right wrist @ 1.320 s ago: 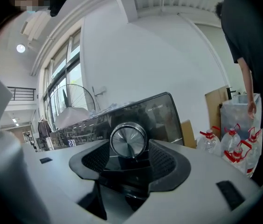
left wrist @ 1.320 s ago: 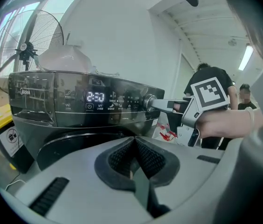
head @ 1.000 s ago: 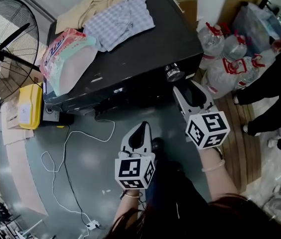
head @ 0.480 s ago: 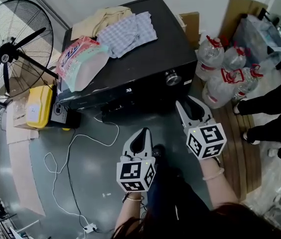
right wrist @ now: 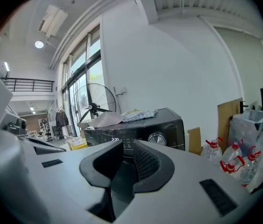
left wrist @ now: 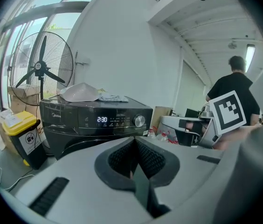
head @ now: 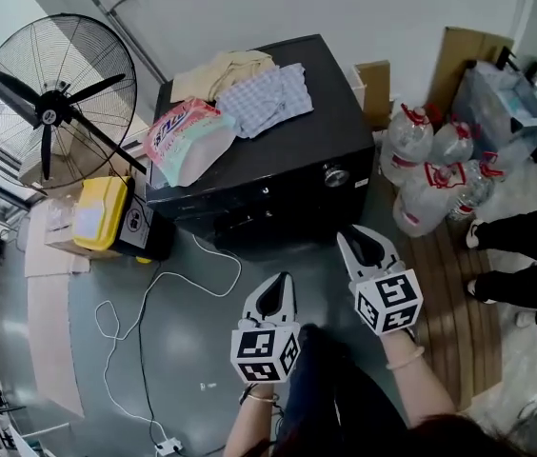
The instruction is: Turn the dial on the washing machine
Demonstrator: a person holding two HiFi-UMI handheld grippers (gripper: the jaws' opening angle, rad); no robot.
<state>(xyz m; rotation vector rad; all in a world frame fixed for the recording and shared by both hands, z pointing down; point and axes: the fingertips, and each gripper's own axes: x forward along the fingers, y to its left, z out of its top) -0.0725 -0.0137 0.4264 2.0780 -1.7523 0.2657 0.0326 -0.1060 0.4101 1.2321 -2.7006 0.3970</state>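
**Q:** Layout, left to right?

**A:** Head view: standing fan (head: 54, 103) at 10 o'clock, with a yellow bin (head: 97, 215) beneath it. Next is the black washing machine (head: 335, 112) at 12 o'clock, with a detergent pack (head: 190, 141) and folded clothes (head: 249, 84) on its lid. Water bottles (head: 430, 169) are at 2 o'clock.

**Q:** The dial?

**A:** The dial (head: 335, 174) sits at the right end of the front panel, beside the lit display. Nothing touches it.

**Q:** Tools?

**A:** On the left gripper (head: 283, 279) the jaws are together with nothing in them. The dial lies at 1 o'clock from it, well apart. On the right gripper (head: 359, 234) the jaws have just been closing. Only a slit shows between the pads, and nothing is between them. The dial is at 11 o'clock from it, near but apart.

**Q:** How to do the turn well?

**A:** My judgement (whether the dial was already turned, these views cannot say):
- Use the right gripper, since it is nearer.
- That slit looks too narrow for the knob, so spread the jaws first.
- Come in square to the panel, along the dial's own axis, so the pads land on opposite sides of the rim.
- Close firmly, then roll the wrist about that axis without pushing or pulling.
- Watch the display for a change.
- Keep the left gripper clear.
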